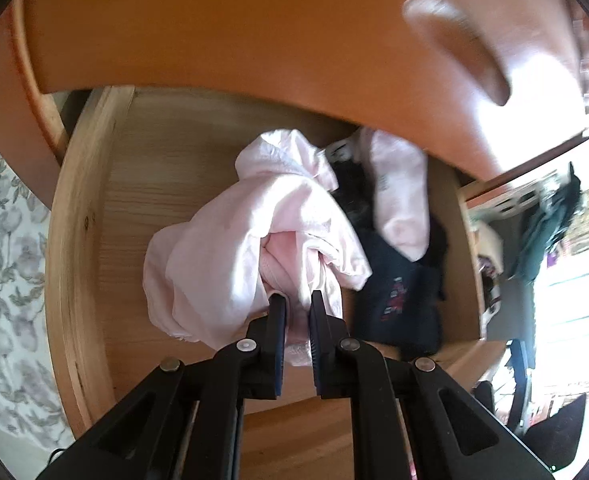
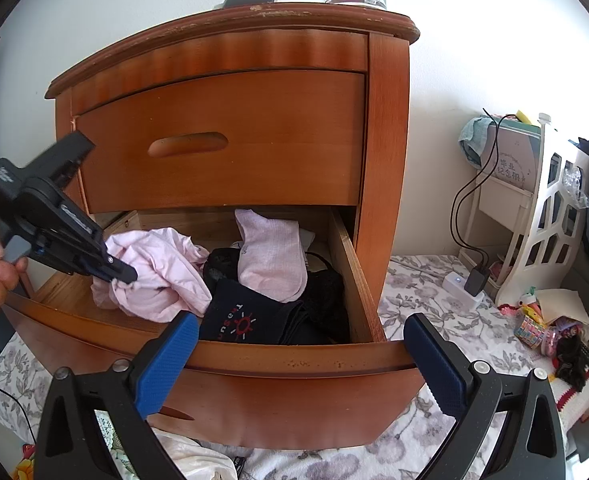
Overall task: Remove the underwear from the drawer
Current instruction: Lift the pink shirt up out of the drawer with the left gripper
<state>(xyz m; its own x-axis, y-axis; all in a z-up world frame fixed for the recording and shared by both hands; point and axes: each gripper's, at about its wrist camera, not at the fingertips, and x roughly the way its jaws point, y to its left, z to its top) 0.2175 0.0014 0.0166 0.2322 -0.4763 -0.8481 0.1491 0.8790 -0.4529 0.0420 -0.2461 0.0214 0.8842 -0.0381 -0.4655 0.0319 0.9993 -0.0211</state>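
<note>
Pale pink underwear (image 1: 246,248) (image 2: 154,276) hangs bunched and lifted over the left half of the open bottom drawer (image 1: 78,240) (image 2: 294,356). My left gripper (image 1: 297,300) (image 2: 128,274) is shut on a fold of it, reaching in from the left with a hand on its handle. A pink sock (image 1: 400,200) (image 2: 272,256) and dark garments (image 1: 398,296) (image 2: 246,320) lie in the right half of the drawer. My right gripper (image 2: 300,332) stands open in front of the drawer's front panel, nothing between its blue pads (image 2: 166,364).
The wooden nightstand (image 2: 386,160) has a closed upper drawer (image 2: 222,140) directly above the open one. A white rack (image 2: 550,216), cables and a charger (image 2: 476,280) stand to the right on a floral cloth (image 2: 434,304).
</note>
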